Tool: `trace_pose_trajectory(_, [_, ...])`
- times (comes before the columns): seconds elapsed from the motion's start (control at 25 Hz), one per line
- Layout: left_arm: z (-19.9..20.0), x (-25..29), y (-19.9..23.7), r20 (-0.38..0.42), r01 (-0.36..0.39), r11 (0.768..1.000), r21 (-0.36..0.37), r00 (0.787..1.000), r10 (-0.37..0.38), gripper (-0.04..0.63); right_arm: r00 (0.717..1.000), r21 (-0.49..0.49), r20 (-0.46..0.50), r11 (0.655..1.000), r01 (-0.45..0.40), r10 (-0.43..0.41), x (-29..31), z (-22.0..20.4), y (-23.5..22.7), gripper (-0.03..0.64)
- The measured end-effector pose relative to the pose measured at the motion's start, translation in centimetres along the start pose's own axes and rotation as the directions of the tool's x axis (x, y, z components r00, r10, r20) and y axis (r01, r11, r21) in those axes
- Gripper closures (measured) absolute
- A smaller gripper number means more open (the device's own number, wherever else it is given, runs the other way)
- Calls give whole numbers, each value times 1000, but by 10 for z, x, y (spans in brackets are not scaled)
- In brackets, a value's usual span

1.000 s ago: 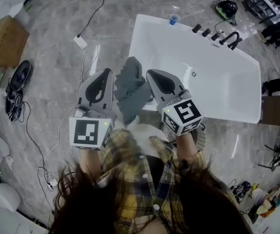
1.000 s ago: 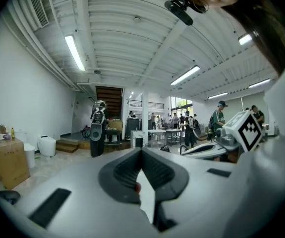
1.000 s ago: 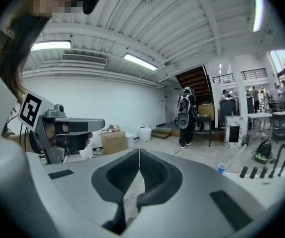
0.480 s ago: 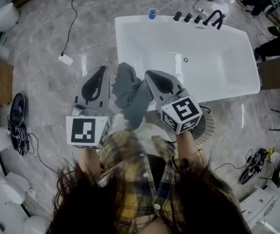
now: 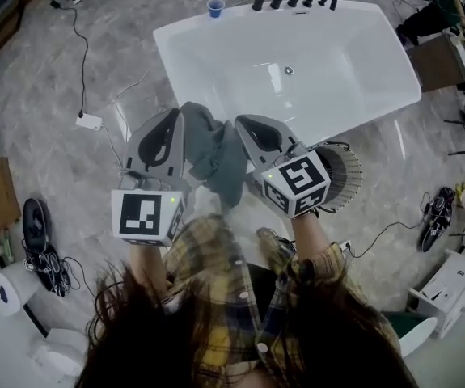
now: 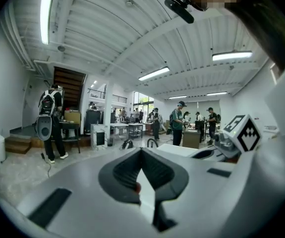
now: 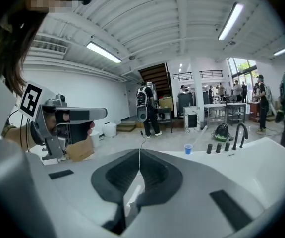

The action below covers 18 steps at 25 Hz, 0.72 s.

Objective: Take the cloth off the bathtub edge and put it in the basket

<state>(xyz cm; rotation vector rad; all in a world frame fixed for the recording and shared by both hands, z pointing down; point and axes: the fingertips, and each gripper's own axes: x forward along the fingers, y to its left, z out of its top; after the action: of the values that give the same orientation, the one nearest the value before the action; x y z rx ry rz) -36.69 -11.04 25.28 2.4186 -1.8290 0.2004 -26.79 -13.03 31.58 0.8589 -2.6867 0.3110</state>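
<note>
Item: grey cloth (image 5: pixel 216 153), bunched betw. left gripper (image 5: pixel 174 118) and right gripper (image 5: pixel 244 124), touching inner sides of both, held up off the white bathtub (image 5: pixel 297 63), in front of its near edge. Grippers: both w/ jaws together tip to tip, cloth not in either pair. Basket (image 5: pixel 344 176): wire, on floor just right of right gripper, partly hidden by it.

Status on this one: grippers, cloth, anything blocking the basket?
Left gripper and right gripper shut. Cloth off the bathtub, hanging between them; pinch point unseen. Basket beside right gripper, nothing seen blocking.
</note>
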Motion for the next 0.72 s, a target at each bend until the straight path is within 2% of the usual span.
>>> trace_pose_trajectory(0.16, [-24,11,-1,-32,47,999,-9,998,-47,578,998,27,-36,999,46,-45,8,-26,-9,600])
trace_pose_trajectory(0.32, [-62,14,3,-92,85,995,-56,992,-90,577,993,80,-76,992,95,-89,18,-60,-16,600])
trace_pose_trajectory(0.48, [-104,15,7,-138,108,990,-89,983,-120,577,989,122,-114,986,111,-98,31,-96,-18,600])
trace_pose_trajectory(0.72, [-178,28,1,-231,169,979,-112,954,-191,577,975,160,-195,977,141,-108,54,-159,-24,598])
